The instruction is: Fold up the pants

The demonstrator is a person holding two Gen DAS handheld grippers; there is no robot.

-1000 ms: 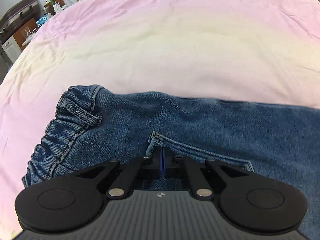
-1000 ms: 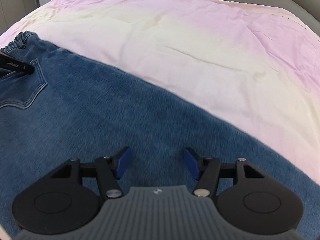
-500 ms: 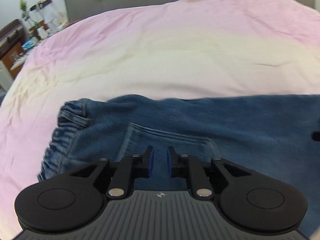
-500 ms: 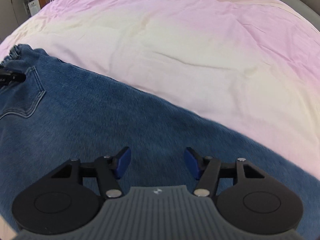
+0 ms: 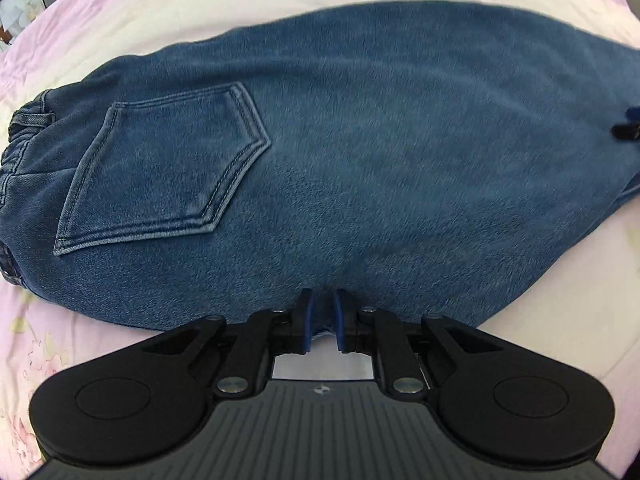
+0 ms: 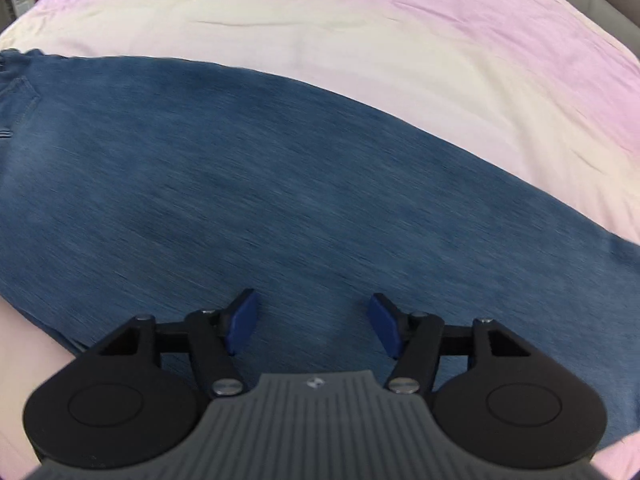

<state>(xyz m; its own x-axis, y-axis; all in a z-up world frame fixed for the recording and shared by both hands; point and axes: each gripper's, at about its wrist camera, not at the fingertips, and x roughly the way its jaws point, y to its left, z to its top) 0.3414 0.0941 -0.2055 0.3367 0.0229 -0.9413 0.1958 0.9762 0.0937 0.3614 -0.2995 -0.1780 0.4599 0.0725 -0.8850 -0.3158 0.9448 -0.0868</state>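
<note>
You have one pair of jeans [image 5: 360, 152], one back pocket [image 5: 160, 168], one pink sheet [image 6: 360, 32]. Left gripper [image 5: 321, 316] narrow, seemingly empty; right gripper [image 6: 313, 322] wide. No legible writing.

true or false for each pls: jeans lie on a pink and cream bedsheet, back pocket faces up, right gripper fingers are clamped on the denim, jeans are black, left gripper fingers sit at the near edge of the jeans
1. The jeans lie on a pink and cream bedsheet: true.
2. A back pocket faces up: true.
3. The right gripper has its fingers clamped on denim: false, they stand apart, gripping nothing.
4. The jeans are black: false, blue.
5. The left gripper fingers sit at the jeans' near edge: true.
</note>
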